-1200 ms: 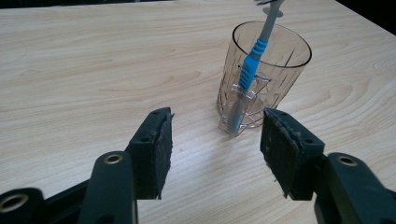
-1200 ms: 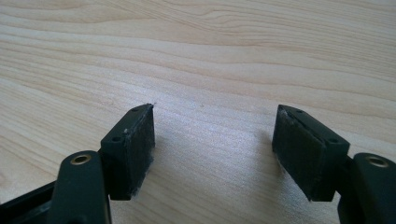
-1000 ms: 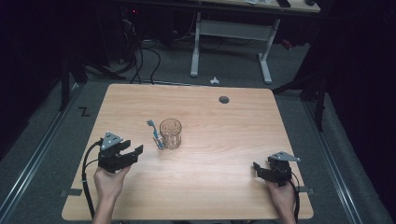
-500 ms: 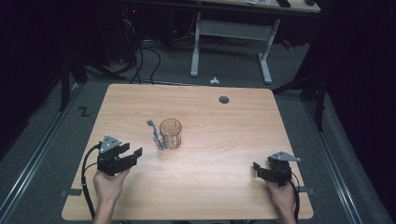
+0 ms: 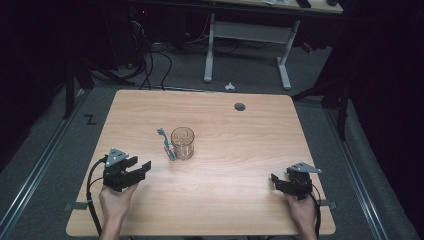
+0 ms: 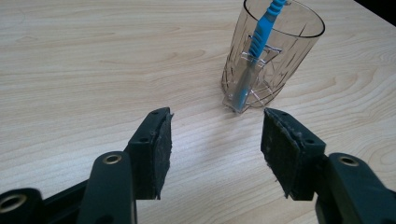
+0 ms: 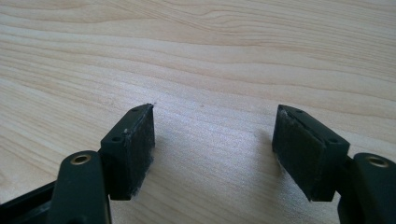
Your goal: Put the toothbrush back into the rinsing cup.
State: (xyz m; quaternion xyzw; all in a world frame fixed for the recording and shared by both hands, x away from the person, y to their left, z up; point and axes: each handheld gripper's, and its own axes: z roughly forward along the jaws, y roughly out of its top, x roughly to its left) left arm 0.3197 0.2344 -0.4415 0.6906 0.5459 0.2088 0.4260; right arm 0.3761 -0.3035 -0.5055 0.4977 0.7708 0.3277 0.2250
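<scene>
A clear cut-pattern glass (image 5: 183, 143) stands left of the table's middle, also seen in the left gripper view (image 6: 280, 60). A blue toothbrush (image 5: 165, 144) stands tilted at its left side (image 6: 259, 37); I cannot tell whether it is inside the glass or leaning on it from outside. My left gripper (image 5: 140, 168) is low over the table, near-left of the glass and pointing at it, and its jaws (image 6: 217, 135) are open with nothing between them. My right gripper (image 5: 276, 182) rests near the front right corner, open (image 7: 215, 135) over bare wood.
The wooden table (image 5: 240, 150) has a round cable hole (image 5: 240, 106) at the back. Beyond it are the legs of another desk (image 5: 247, 35) and cables (image 5: 150, 65) on the floor. A cable trails from each gripper over the front edge.
My left gripper has drawn back slightly toward the near edge. The right gripper, the glass and the toothbrush have not moved.
</scene>
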